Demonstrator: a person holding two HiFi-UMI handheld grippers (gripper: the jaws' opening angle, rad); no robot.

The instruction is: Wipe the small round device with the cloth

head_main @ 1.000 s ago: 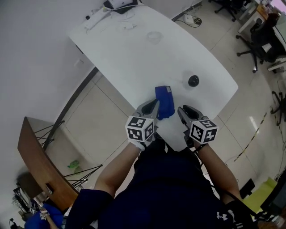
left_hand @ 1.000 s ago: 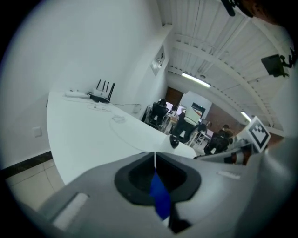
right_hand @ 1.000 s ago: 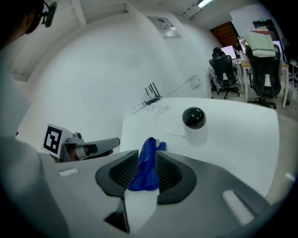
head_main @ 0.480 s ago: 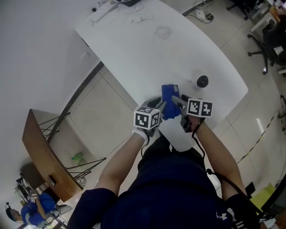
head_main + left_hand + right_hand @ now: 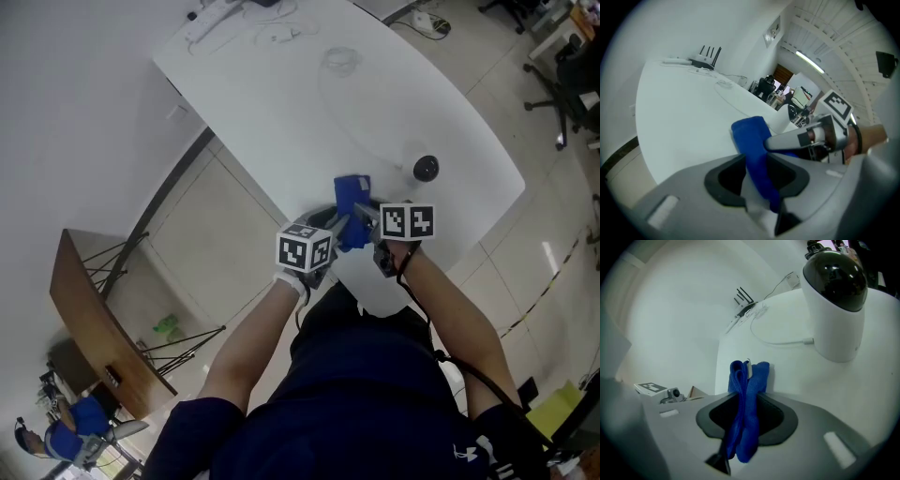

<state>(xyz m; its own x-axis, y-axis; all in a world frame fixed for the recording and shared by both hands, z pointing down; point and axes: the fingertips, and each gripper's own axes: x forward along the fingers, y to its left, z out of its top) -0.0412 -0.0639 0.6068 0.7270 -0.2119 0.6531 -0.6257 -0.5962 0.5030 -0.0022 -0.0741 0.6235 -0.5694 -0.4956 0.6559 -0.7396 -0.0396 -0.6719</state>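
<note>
White table: work surface.
Right gripper: jaws just closing, now clamped on folded blue cloth, likely taking it over for wiping.
Left gripper: jaws just opening, slack around cloth, probably letting go.
Small round device: near table's right edge, just beyond cloth, untouched.

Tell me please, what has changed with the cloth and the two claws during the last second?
The right claw moved in to the blue cloth and has just been closing on it; it now grips it. The left claw, shut on it before, has just been opening, the cloth still between its jaws. The small round device stayed put on the table.
</note>
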